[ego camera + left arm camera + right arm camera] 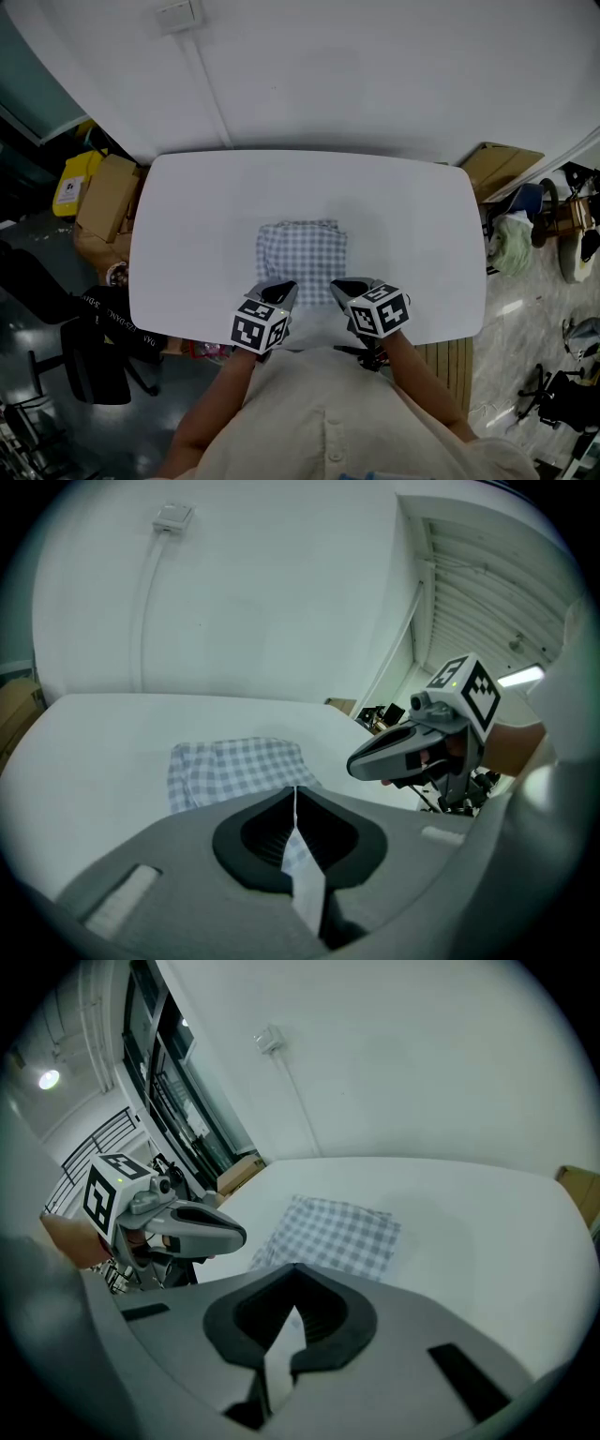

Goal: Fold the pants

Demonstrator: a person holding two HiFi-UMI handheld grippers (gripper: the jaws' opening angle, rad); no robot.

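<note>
The blue-and-white checked pants (302, 248) lie folded into a small rectangle on the middle of the white table (197, 216). Their near edge runs under both grippers. My left gripper (278, 289) is shut on the near left corner of the cloth, and checked fabric shows in the slit between its jaws (295, 794). My right gripper (349, 289) is shut on the near right corner (295, 1274). The pants (234, 766) (337, 1232) spread away from both sets of jaws. Each gripper view shows the other gripper, the right gripper (375, 758) and the left gripper (230, 1235), beside it.
Cardboard boxes (103, 197) and a yellow container (75, 178) stand on the floor left of the table. A flat carton (502, 164) and clutter sit at the right. A black chair (84, 356) is at the near left. The far table edge meets a white wall.
</note>
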